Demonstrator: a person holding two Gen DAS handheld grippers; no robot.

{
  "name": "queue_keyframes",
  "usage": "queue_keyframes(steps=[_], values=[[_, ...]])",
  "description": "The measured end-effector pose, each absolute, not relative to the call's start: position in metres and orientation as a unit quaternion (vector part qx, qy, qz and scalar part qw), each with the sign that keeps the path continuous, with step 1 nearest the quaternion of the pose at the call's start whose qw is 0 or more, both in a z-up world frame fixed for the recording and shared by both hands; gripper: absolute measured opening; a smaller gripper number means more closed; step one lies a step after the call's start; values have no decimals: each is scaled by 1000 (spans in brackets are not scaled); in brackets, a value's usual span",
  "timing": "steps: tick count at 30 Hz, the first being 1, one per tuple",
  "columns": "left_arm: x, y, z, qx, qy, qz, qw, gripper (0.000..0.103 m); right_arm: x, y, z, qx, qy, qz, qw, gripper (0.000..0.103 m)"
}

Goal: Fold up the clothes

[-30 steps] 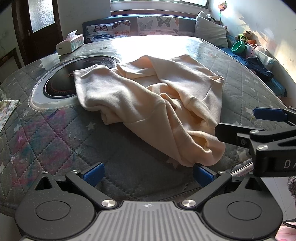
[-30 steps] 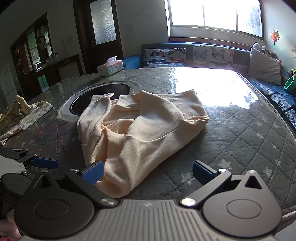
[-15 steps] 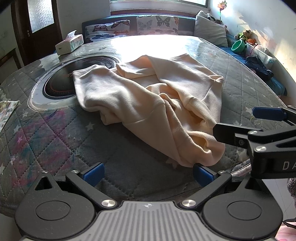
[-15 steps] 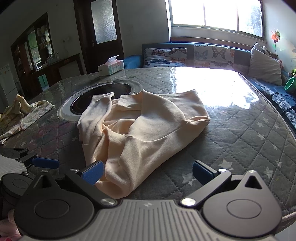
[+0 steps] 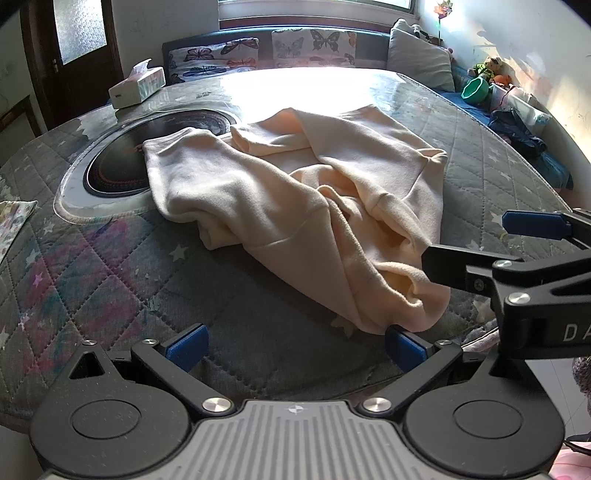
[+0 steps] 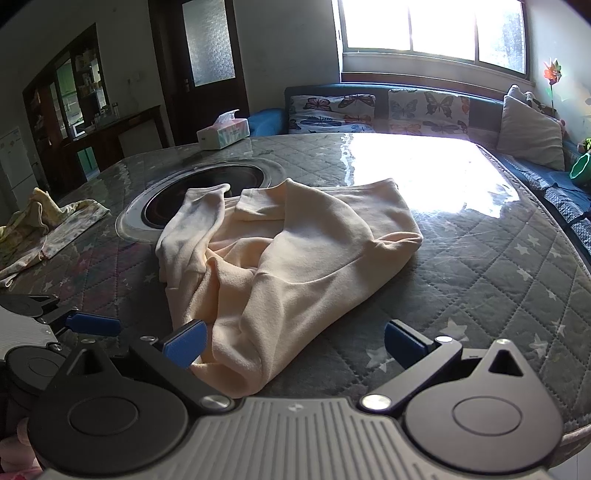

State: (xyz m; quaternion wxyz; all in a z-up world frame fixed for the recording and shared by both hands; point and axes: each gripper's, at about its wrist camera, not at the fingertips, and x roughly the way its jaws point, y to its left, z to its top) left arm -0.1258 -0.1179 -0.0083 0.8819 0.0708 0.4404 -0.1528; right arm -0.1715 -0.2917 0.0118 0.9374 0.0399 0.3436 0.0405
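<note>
Sunlight from a wide window [image 6: 436,29] glares over a butterfly-cushioned bench [image 6: 376,107], beside a dark glazed door [image 6: 207,55].

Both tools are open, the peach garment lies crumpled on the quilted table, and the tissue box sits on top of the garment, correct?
Not quite. The tissue box stands on the table beyond the round inset cooktop, well clear of the peach garment, as the right wrist view shows. The rest holds: left tool and right tool are open, garment crumpled.
</note>
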Motion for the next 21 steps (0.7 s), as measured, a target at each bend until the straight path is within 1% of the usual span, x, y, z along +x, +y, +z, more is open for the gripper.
queue_keyframes(steps=[21], values=[[-111, -115, -5, 61, 452, -160, 876, 103, -153, -290, 11, 44, 352, 52, 933, 103]])
